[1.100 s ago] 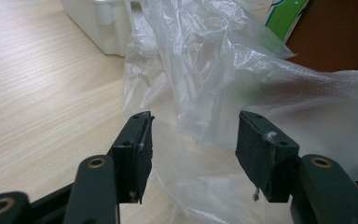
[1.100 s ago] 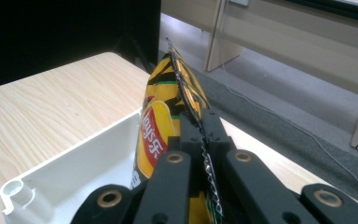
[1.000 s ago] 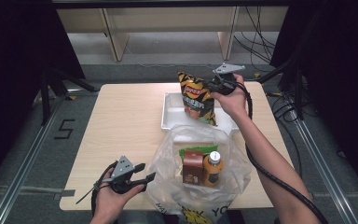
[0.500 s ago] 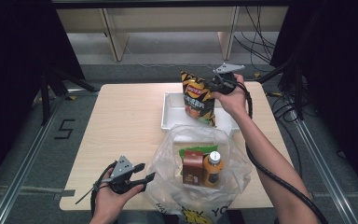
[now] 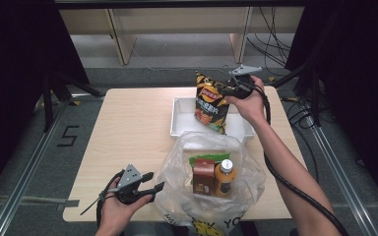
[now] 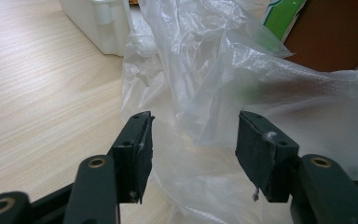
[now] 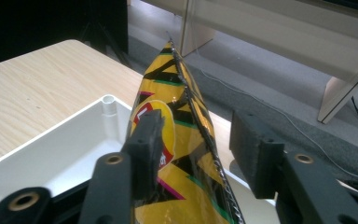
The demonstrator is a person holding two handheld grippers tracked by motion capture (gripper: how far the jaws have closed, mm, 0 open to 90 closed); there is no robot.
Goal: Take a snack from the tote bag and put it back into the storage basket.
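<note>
Chips bag, the glossy yellow-and-black foil pouch with the crimped top seam, is standing upright in the white plastic tray at the far right of the light wooden table. My right gripper is up at its top edge; the jaws have just been opening and are standing about half apart, the pouch between them, leaning on one pad, the other pad clear. So I'm not gripping it now.

Risks: the puffy pouch is standing on a narrow base, so it could be tipping over the low tray wall once I'm pulling away, especially if the foil is dragging on the rubbery pad. Slick film, crinkly, light.

My left gripper is resting near left, jaws wide, holding nothing, crumpled film lying loosely between the pads. That clear thin plastic bag is sitting just right of it, soft and wrinkled, holding a brown carton, an orange bottle with a white cap and a green packet. Snagging the film could be toppling the bottle.
</note>
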